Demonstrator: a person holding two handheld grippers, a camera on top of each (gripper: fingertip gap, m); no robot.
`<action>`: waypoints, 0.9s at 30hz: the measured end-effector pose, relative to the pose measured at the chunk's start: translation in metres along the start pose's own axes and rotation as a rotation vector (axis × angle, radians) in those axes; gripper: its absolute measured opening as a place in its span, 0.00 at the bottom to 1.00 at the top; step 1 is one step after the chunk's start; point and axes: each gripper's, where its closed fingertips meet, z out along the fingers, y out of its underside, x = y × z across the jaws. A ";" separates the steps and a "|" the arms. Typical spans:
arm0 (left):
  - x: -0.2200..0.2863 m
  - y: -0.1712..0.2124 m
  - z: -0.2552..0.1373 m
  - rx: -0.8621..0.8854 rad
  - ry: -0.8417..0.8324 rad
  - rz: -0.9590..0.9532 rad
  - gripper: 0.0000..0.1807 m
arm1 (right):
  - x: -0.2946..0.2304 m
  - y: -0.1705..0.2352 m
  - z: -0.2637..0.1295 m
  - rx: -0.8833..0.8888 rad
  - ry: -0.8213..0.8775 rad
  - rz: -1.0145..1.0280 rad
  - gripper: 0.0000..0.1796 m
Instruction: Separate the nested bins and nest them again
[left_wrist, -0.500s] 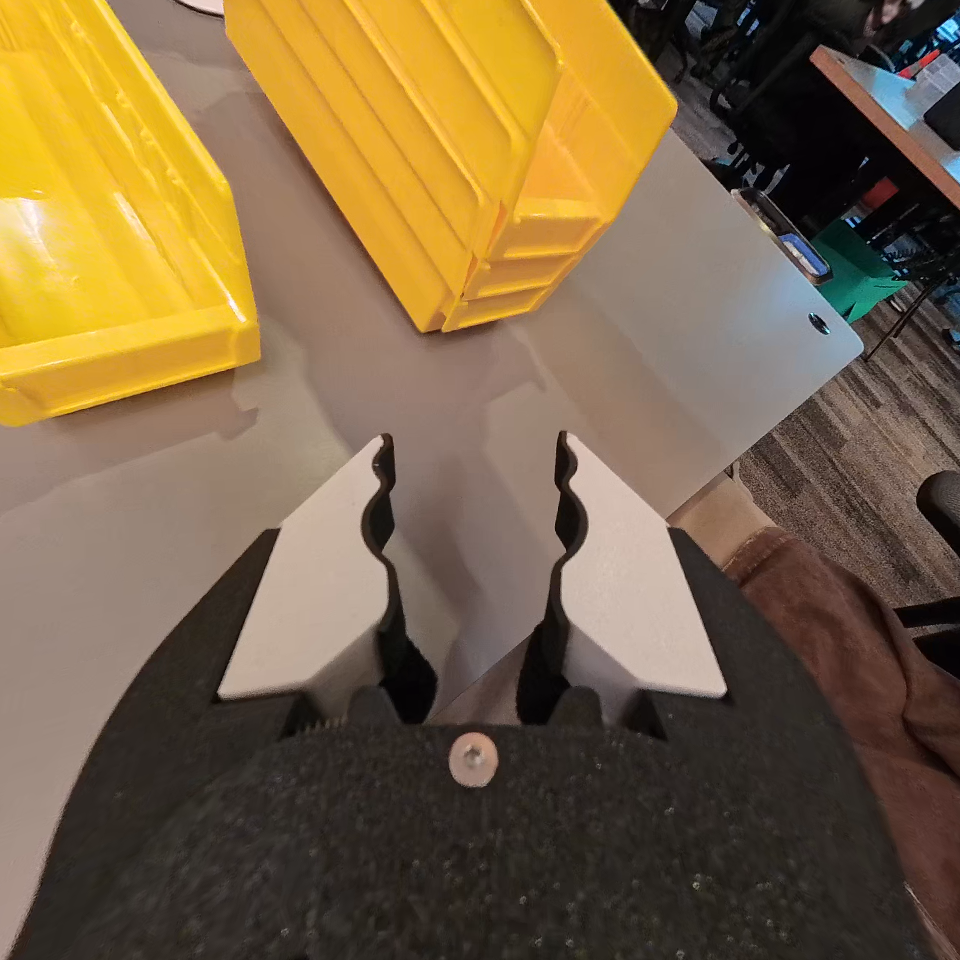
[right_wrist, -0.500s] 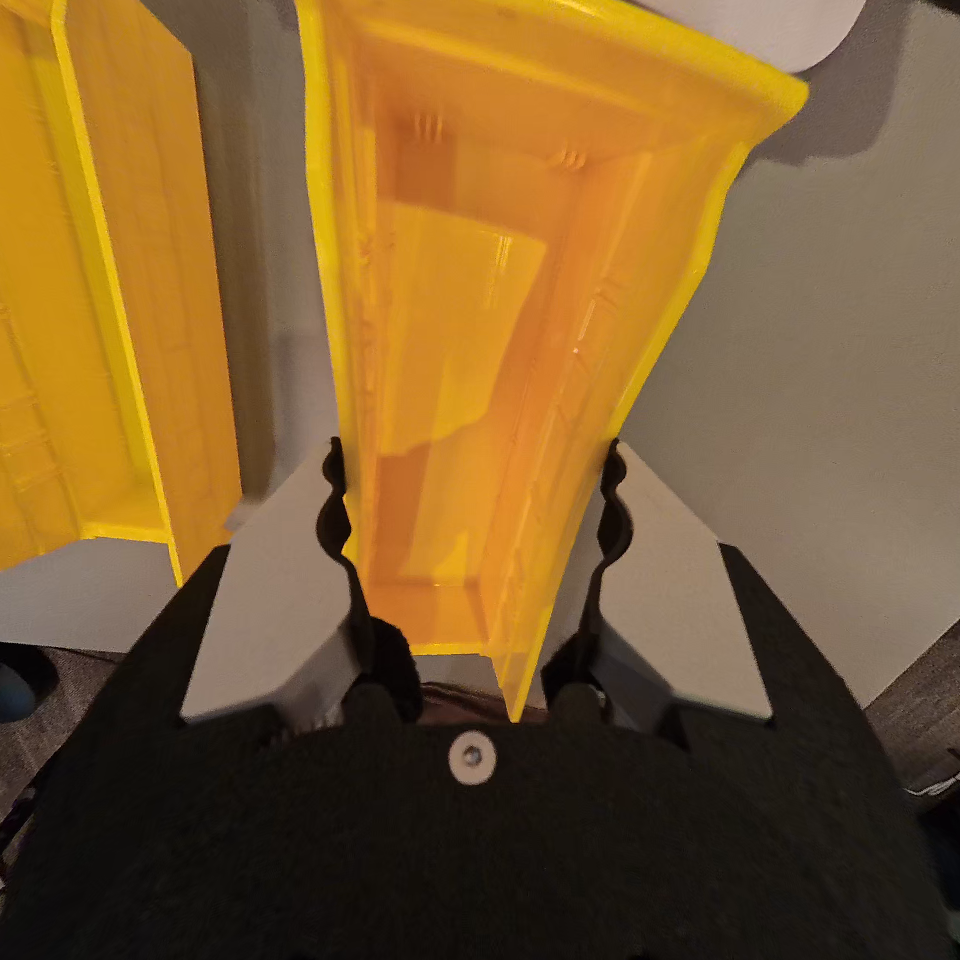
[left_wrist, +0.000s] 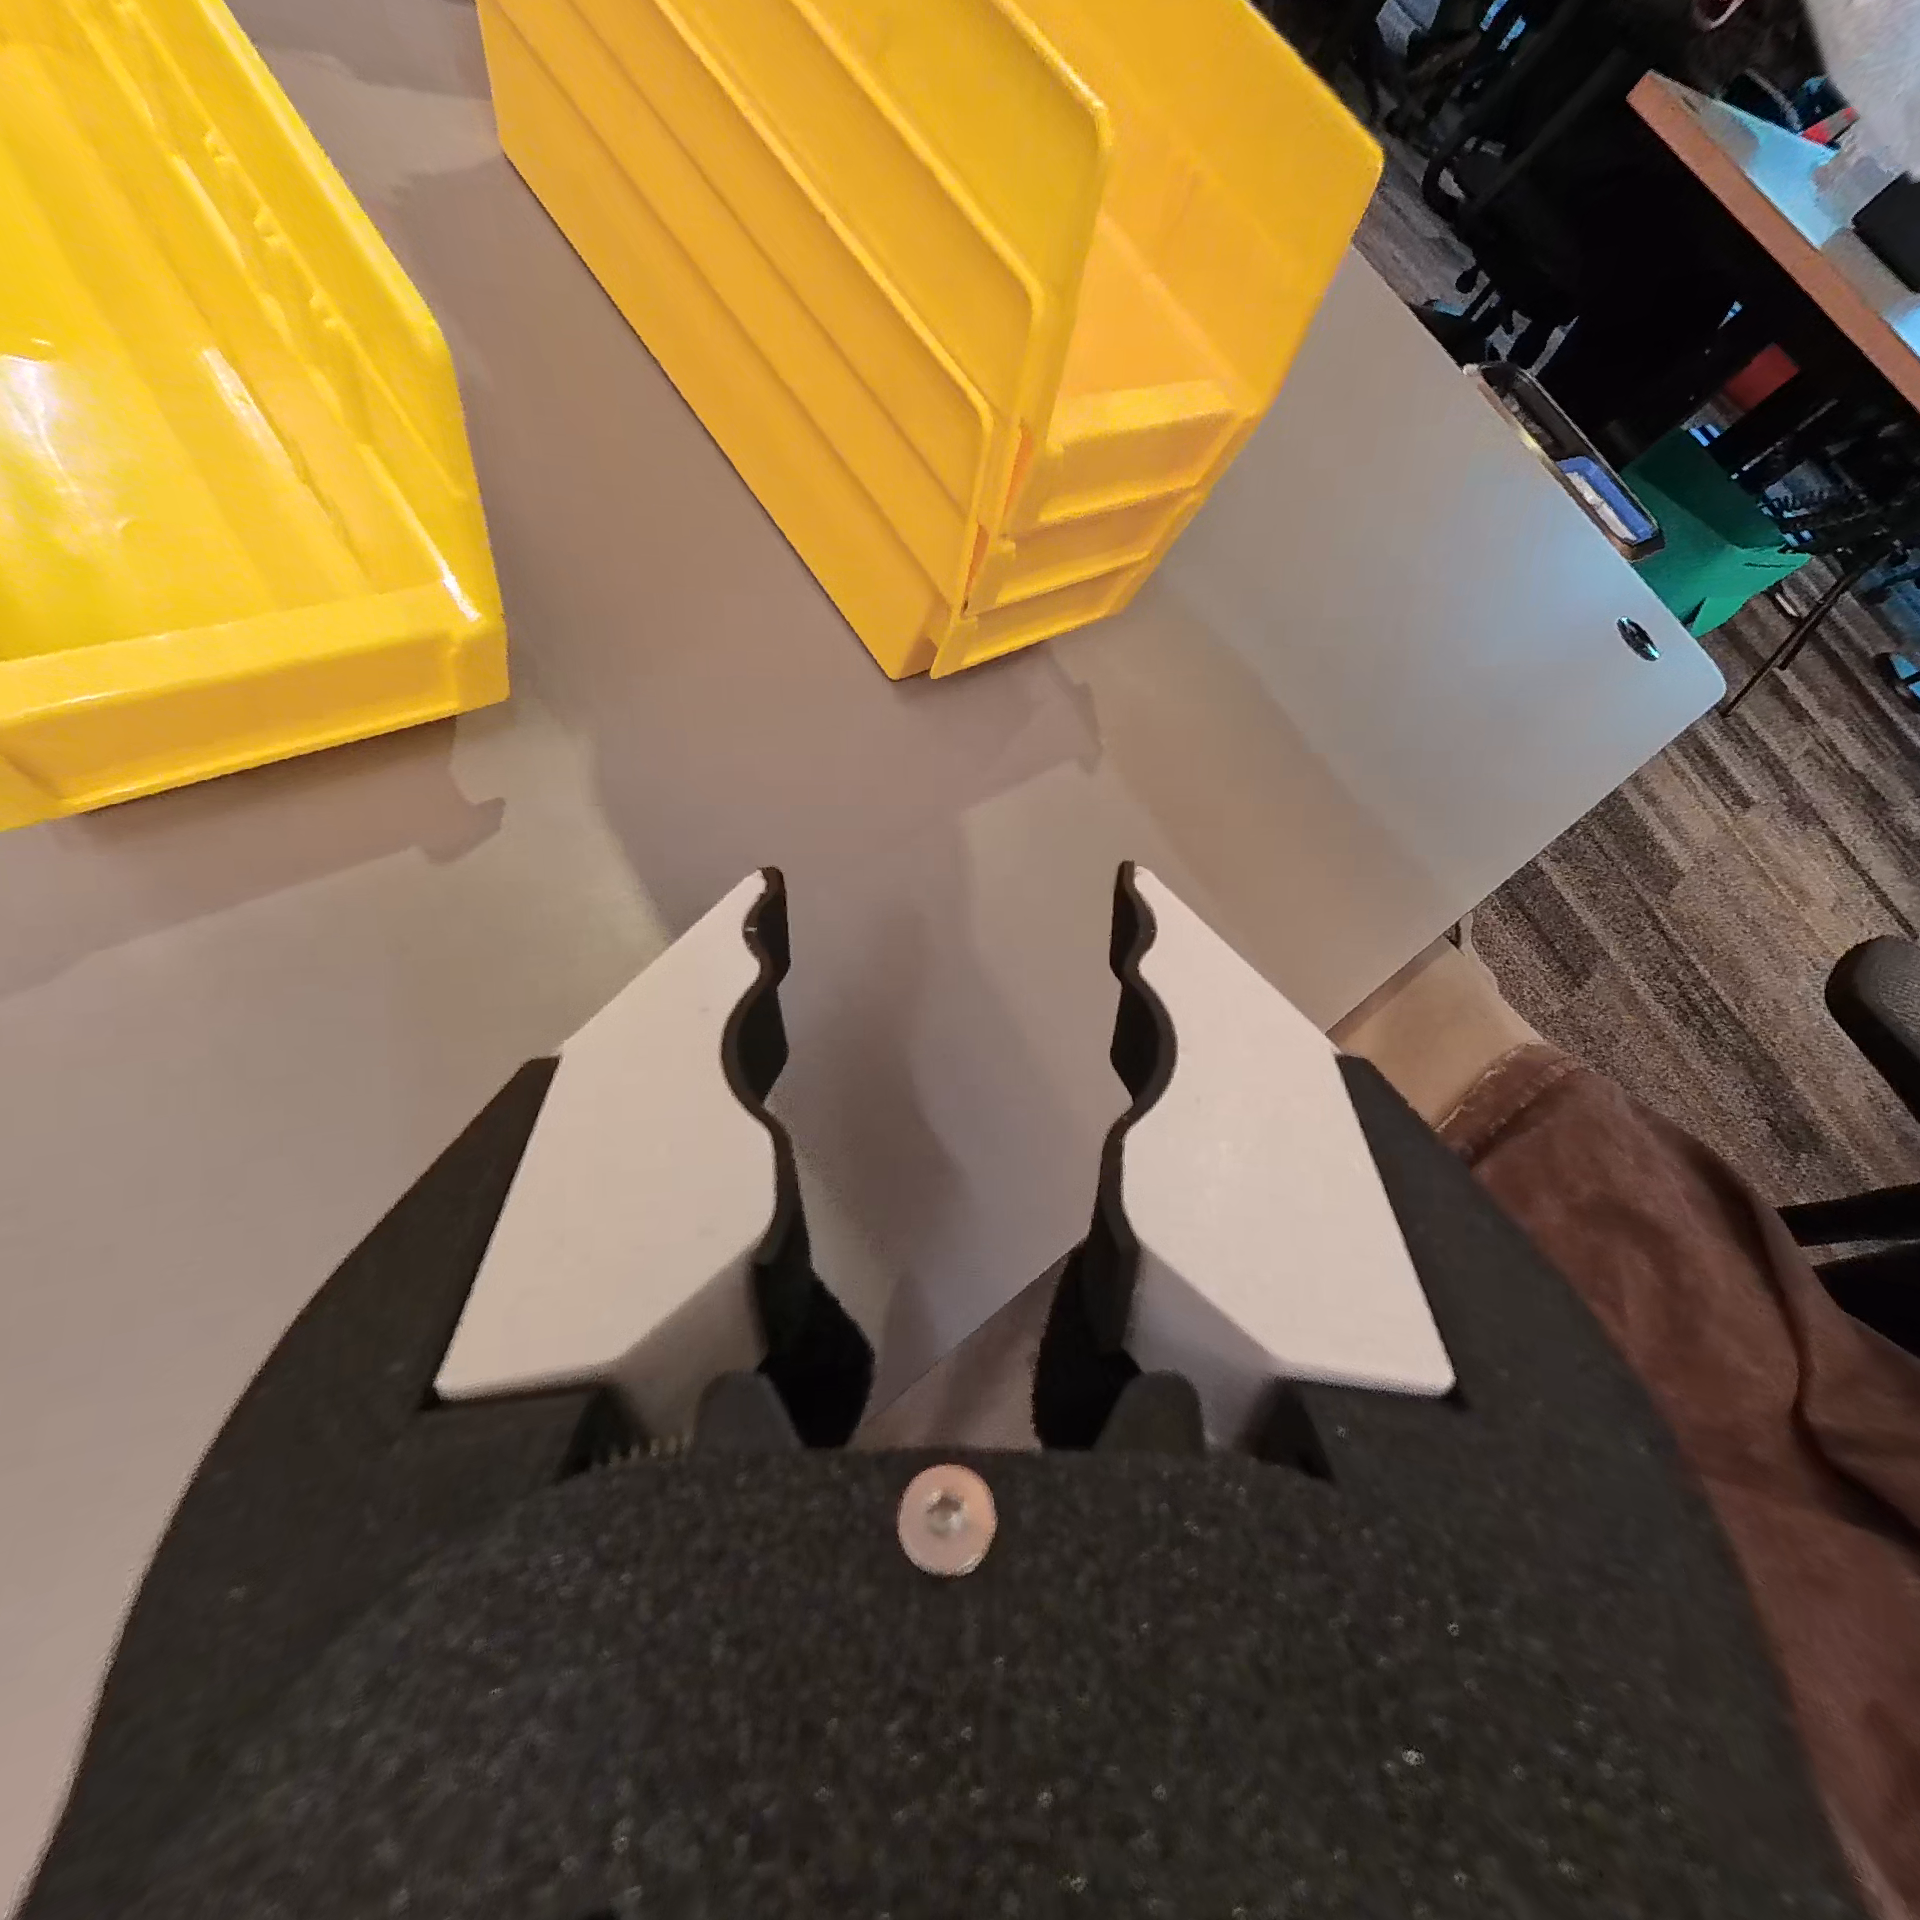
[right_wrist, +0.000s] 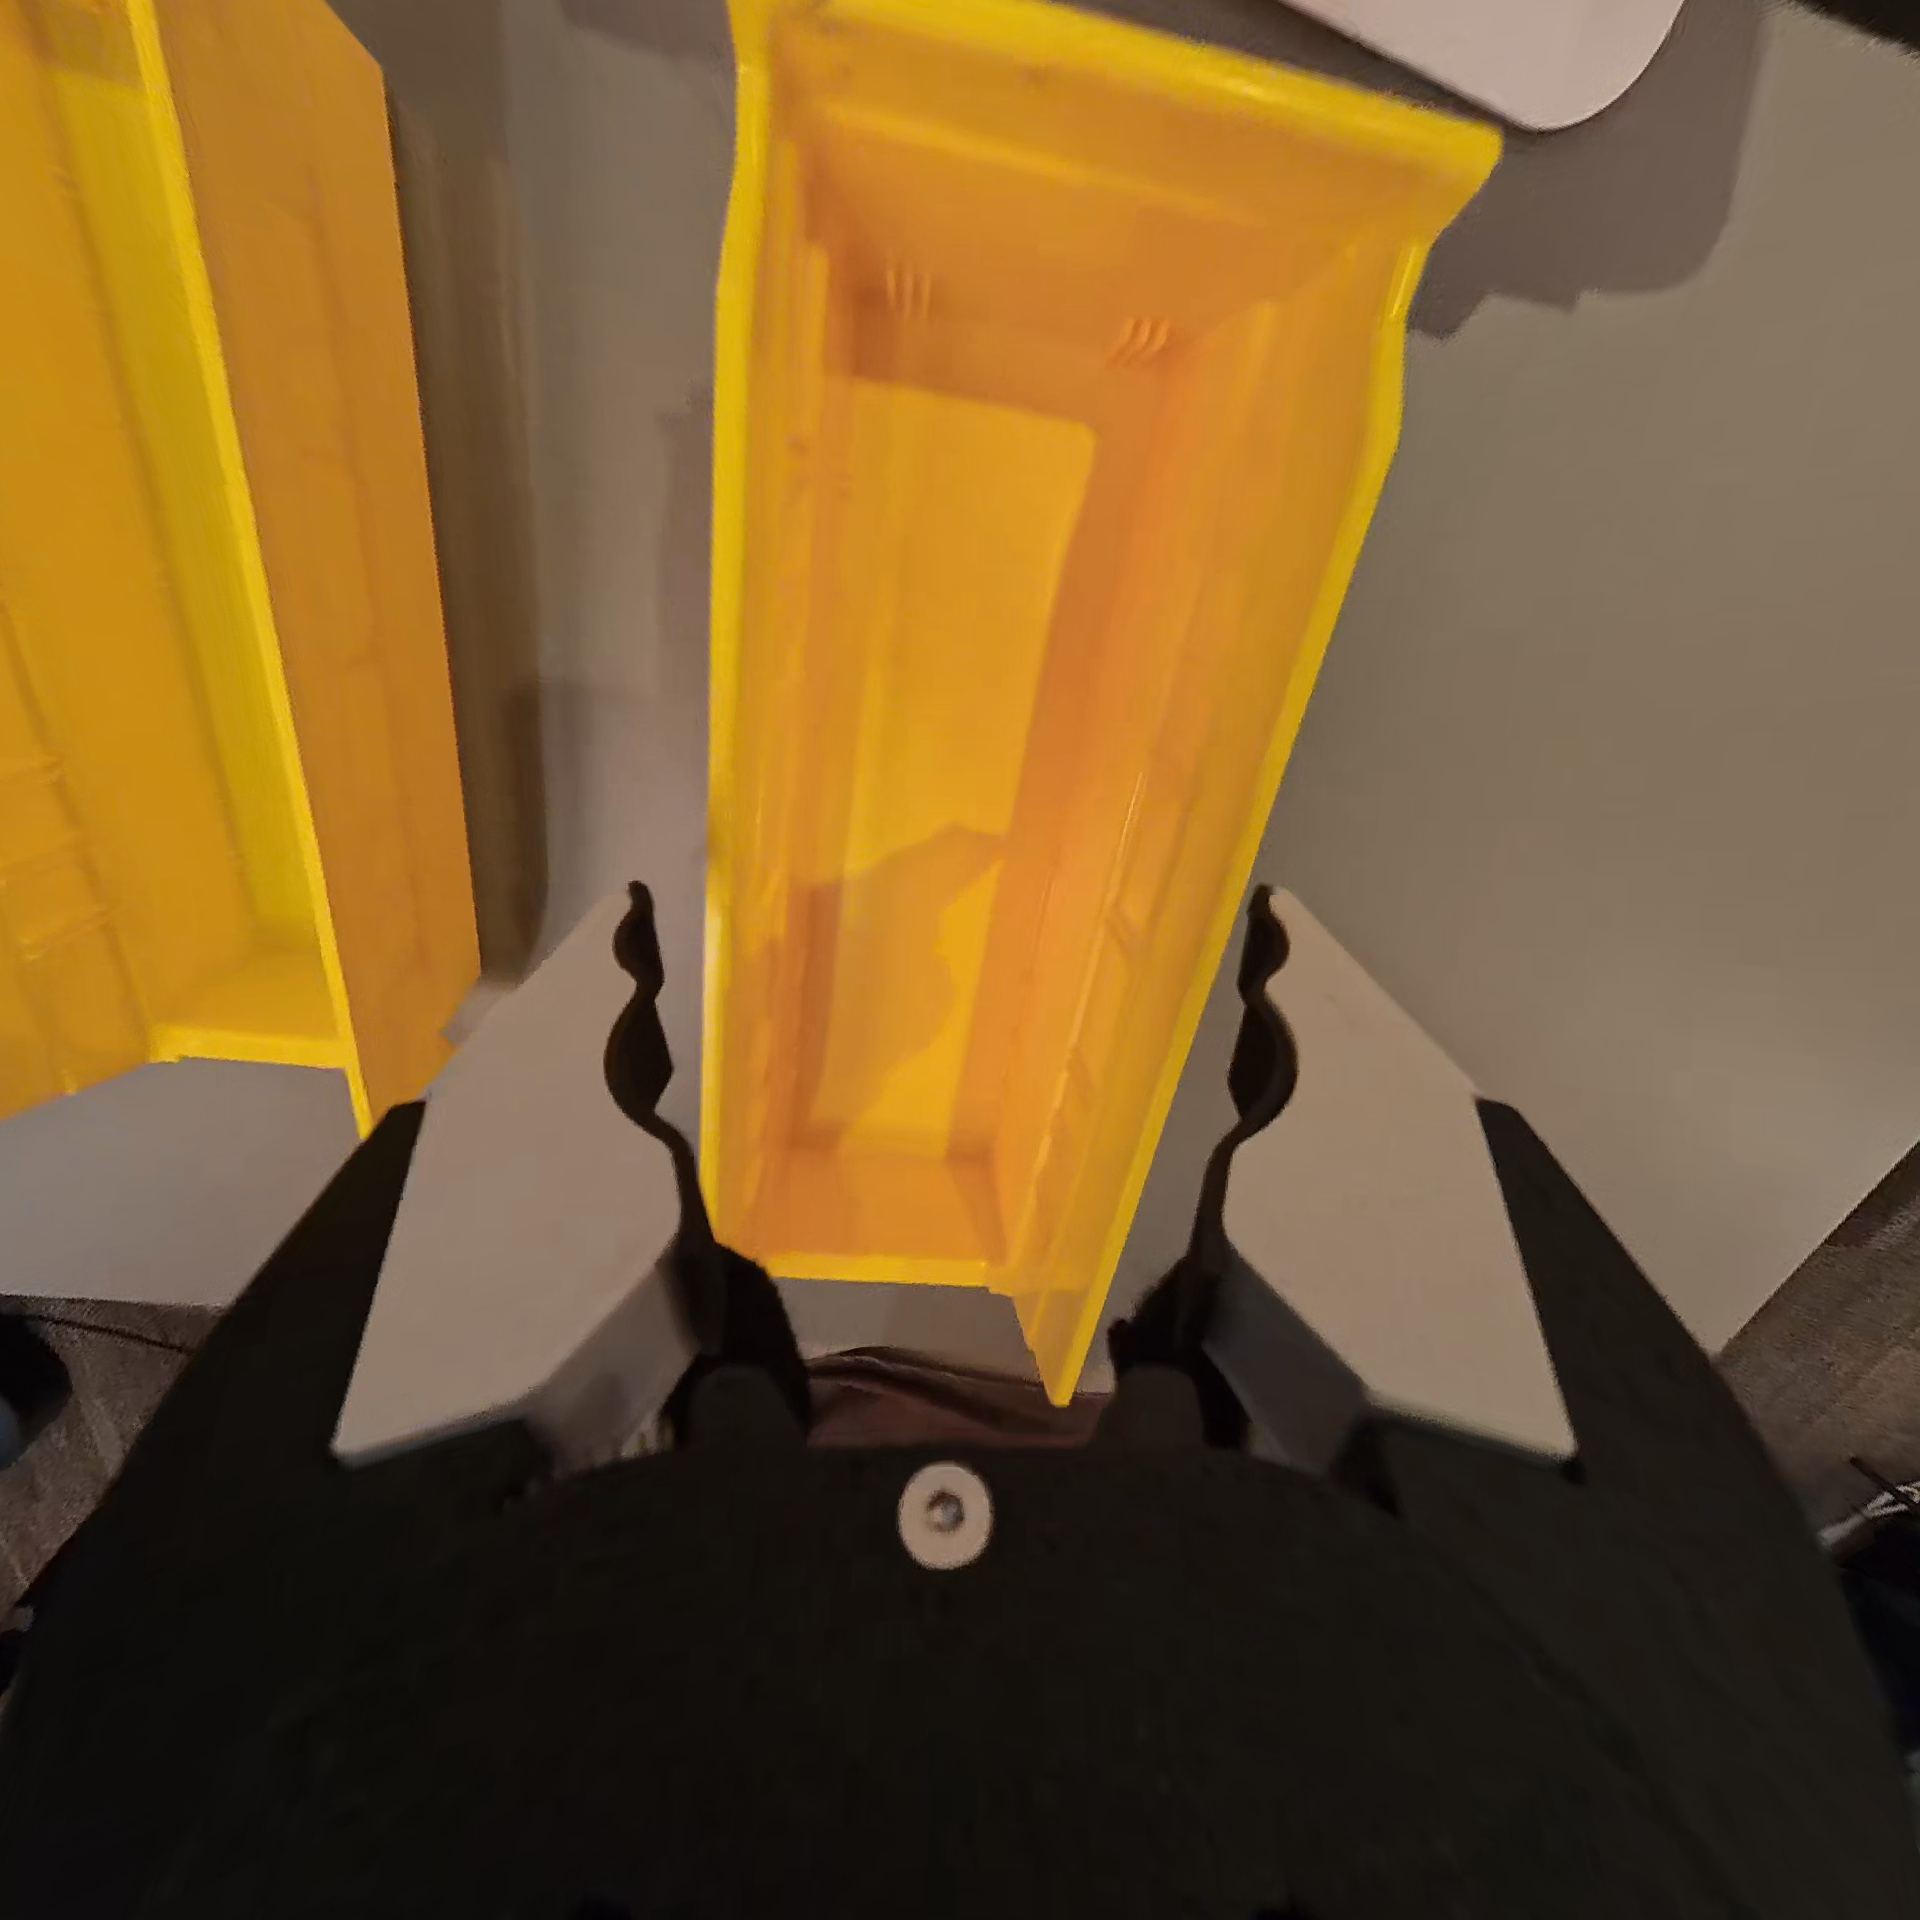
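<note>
My right tongs (right_wrist: 945, 914) gape wide astride the nested yellow bins (right_wrist: 997, 675) on the grey table (right_wrist: 1558, 727), gripping nothing; left tongs (left_wrist: 948, 883) idle, half-open. I should centre, then pinch one wall.

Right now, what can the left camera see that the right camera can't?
Only the left wrist view shows the left gripper, open over bare table, the layered outside of the bin stack, the table's corner, the floor and a brown sleeve. Only the right wrist view shows the right gripper, open with jaws either side of the stack, and looks down inside its top bin. Both show yellow bins on the grey table, with a separate bin to the left.
</note>
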 end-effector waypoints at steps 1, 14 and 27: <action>0.000 0.001 0.000 -0.002 0.000 0.002 0.34 | -0.001 0.003 0.001 -0.007 0.000 -0.006 0.64; -0.004 0.004 0.000 -0.014 -0.006 -0.022 0.34 | 0.009 0.007 0.016 -0.022 -0.020 -0.014 0.54; 0.001 0.007 0.002 -0.031 0.003 -0.020 0.34 | 0.017 0.009 -0.007 -0.009 -0.027 -0.008 0.48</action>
